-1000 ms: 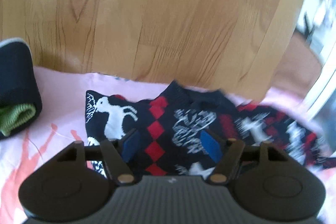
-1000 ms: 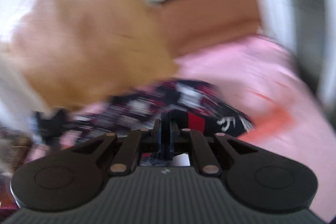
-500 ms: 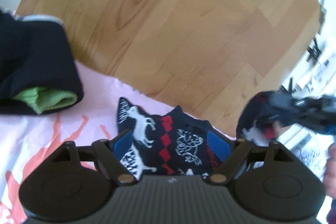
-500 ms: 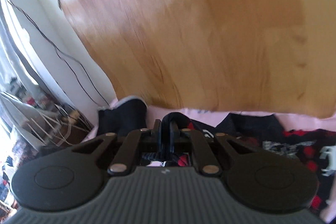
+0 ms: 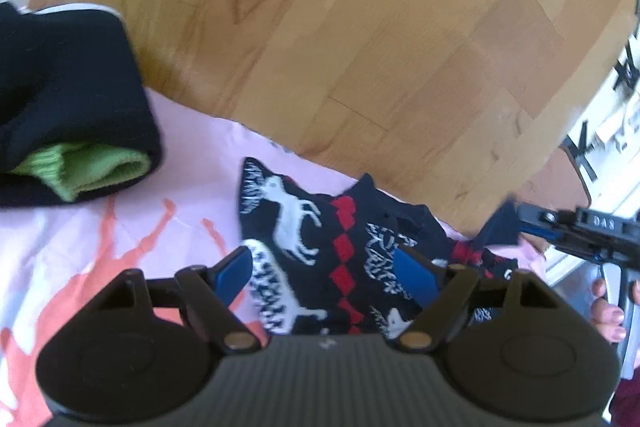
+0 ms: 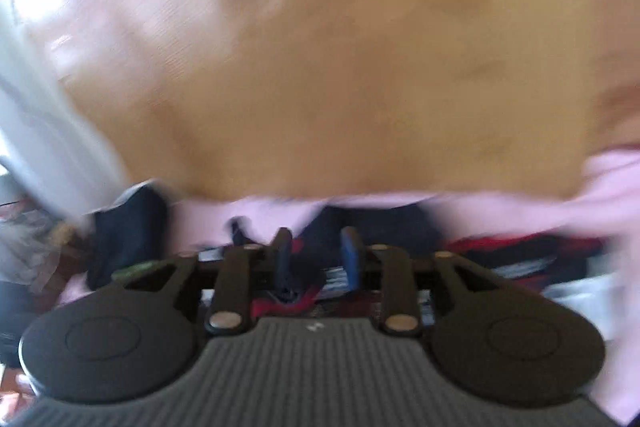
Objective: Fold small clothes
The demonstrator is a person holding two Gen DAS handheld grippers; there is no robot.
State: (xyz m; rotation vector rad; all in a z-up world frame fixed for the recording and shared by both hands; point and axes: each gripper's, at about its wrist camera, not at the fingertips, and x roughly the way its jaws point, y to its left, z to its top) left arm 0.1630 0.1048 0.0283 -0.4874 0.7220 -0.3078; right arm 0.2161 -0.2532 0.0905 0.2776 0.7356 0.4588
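A navy sock with white reindeer and red diamonds [image 5: 320, 239] lies on the pink sheet [image 5: 192, 147] by its edge. My left gripper [image 5: 326, 269] is open just above the sock, a blue finger on each side of it. My right gripper [image 5: 520, 227] shows at the right of the left wrist view, with the sock's far end at its tip. In the blurred right wrist view my right gripper [image 6: 316, 251] has its fingers apart, and the sock's fabric [image 6: 296, 301] lies loose beneath them.
A rolled dark garment with a green lining [image 5: 72, 131] lies on the sheet to the left; it also shows in the right wrist view [image 6: 128, 227]. Wooden floor [image 5: 360, 27] lies beyond the sheet's edge.
My right gripper was shut on the sock's end while carrying it over; now its fingers are apart. My left gripper stayed open and moved a little closer over the sock.
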